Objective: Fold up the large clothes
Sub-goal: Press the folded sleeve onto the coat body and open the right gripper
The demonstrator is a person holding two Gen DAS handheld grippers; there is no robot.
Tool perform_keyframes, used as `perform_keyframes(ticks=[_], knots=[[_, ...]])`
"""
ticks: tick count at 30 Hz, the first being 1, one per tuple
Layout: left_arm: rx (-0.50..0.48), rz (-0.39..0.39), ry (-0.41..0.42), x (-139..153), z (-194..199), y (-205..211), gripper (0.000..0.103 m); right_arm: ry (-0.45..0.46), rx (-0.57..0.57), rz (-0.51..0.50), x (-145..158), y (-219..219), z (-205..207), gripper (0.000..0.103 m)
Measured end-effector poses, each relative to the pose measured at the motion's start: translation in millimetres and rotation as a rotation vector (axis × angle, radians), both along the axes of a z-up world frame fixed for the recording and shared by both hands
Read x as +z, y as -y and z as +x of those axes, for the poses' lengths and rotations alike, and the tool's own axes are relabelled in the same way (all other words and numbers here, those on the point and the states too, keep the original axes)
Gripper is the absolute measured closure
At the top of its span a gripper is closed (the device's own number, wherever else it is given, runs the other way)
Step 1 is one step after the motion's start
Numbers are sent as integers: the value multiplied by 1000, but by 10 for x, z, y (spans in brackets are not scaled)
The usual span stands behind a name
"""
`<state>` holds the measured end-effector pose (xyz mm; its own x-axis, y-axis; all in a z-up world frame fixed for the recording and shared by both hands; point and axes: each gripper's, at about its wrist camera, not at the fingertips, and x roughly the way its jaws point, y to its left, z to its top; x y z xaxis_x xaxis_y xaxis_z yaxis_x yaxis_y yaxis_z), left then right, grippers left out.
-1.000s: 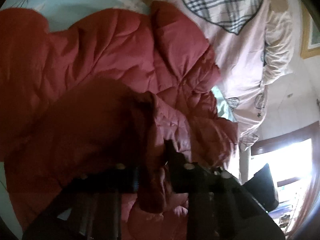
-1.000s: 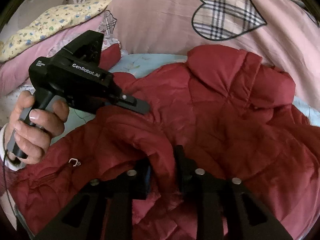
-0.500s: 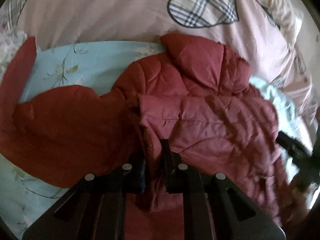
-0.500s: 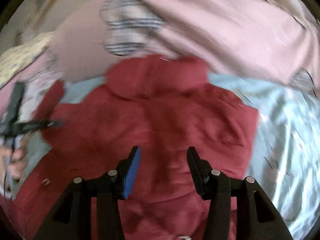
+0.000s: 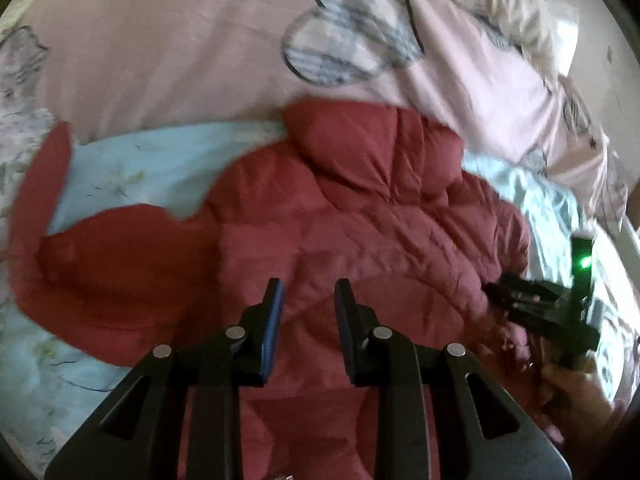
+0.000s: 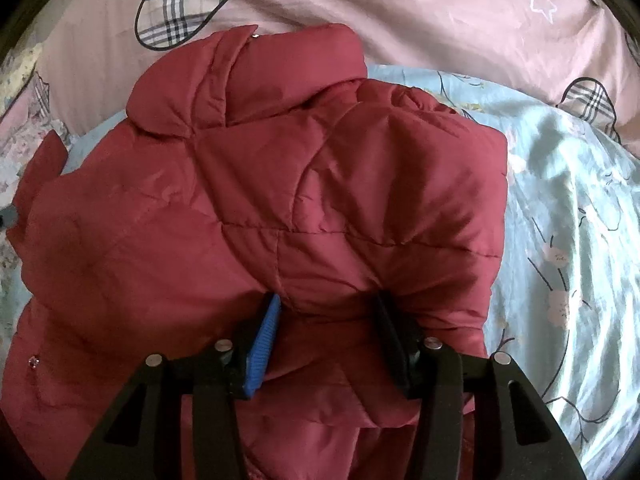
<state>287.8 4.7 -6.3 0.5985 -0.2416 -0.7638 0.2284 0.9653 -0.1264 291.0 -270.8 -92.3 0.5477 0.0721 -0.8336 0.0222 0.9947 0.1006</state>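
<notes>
On the bed, my left gripper (image 5: 306,284) opens clear of the red quilted jacket (image 5: 360,216), my right gripper (image 6: 326,300) half-open astride its puffy fold, which may spring back unpressed.

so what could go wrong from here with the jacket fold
1. The left gripper is opening, nothing between its fingers; the puffy red jacket may spring back open once let go.
2. One sleeve lies spread on the blue sheet, so the bundle could end up lopsided.
3. The right gripper sits open against the folded edge; closing there may drag the layers out of line.
</notes>
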Motion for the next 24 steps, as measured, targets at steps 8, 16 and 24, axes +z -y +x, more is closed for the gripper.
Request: perform_keyframes(ticks=[8,16,24], knots=[[51,-9,-147,-635,220,-30,79,27,-22,41,131,-26,-89,50],[39,22,-131,-629,228,3,79,-29,32,-44,14,-242,-5,51],[27,24,-122,-651,231,-3,78,-38,13,4,-33,-143,18,50]])
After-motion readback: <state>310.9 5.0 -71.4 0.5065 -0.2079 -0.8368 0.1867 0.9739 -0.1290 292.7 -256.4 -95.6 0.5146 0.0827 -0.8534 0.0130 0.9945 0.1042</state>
